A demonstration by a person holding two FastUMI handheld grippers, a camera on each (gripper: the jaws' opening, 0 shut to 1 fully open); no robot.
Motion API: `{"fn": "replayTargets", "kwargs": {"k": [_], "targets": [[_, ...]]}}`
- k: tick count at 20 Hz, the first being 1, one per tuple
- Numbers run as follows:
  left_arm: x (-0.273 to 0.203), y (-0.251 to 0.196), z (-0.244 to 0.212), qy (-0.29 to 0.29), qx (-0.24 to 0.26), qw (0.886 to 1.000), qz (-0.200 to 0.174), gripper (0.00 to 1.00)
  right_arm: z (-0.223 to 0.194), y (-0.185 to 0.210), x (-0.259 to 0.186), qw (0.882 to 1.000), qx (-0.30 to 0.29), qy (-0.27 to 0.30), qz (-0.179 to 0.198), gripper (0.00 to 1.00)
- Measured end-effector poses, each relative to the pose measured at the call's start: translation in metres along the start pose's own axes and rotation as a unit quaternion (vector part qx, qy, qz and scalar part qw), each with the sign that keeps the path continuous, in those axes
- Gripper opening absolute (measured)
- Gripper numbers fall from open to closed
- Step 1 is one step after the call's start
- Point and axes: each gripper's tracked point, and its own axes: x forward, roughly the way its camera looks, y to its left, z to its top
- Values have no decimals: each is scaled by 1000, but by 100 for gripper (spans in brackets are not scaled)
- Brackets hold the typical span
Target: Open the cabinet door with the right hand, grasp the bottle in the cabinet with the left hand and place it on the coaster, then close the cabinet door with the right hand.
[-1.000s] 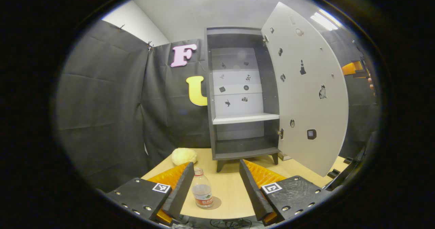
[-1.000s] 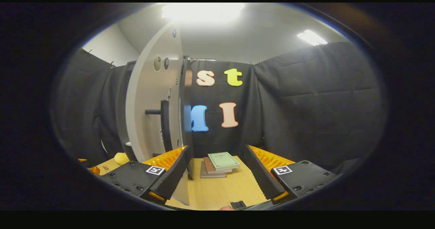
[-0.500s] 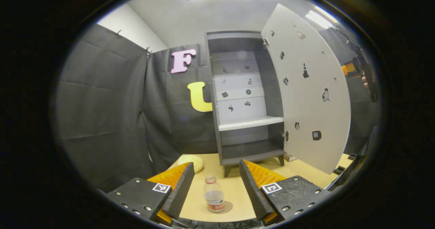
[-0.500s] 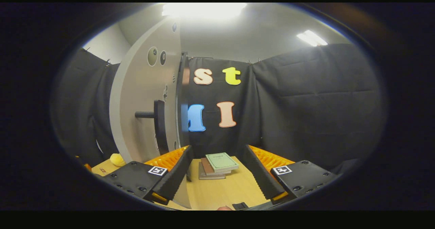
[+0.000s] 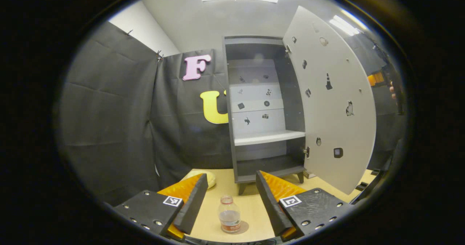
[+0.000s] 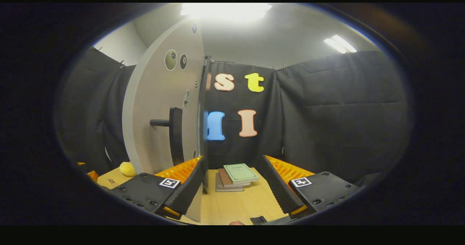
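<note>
Left gripper (image 5: 231, 190): fingers are held spread wide apart above the table, with nothing between them but the bottle farther off.
Right gripper (image 6: 231, 181): fingers are likewise spread apart, nothing gripped; the door's edge is seen just beside its left finger (image 6: 183, 196).
Cabinet (image 5: 263, 107): stood on short legs at the back of the table; its white shelf is seen bare.
Door (image 5: 332, 99): swung wide open to the right of the cabinet; small stickers are scattered on it.
Table (image 5: 250, 201): a pale wooden top is seen under everything.
Handle (image 6: 174, 136): a dark bar is fixed on the door's outer face.
Books (image 6: 236, 176): a small stack is laid on the table by the wall.
Yellow lump (image 5: 201, 176): left of the cabinet's foot.
Bottle (image 5: 229, 214): stood upright on the coaster, out of the cabinet.
Coaster (image 5: 242, 227): a round brown disc is seen under the bottle.
</note>
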Motion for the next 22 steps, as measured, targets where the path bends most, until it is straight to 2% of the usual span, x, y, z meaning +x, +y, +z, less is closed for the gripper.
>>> {"fn": "replayTargets", "kwargs": {"k": [5, 15, 22], "targets": [[3, 5, -2, 0, 1, 1000, 2, 81, 1, 24, 0, 1000, -2, -3, 22, 95], [2, 43, -12, 6, -6, 1000, 27, 81, 2, 78, 0, 998, -2, -1, 71, 95], [-2, 77, -17, 11, -11, 999, 51, 81, 8, 108, 3, 997, -2, -12, 79, 95]]}}
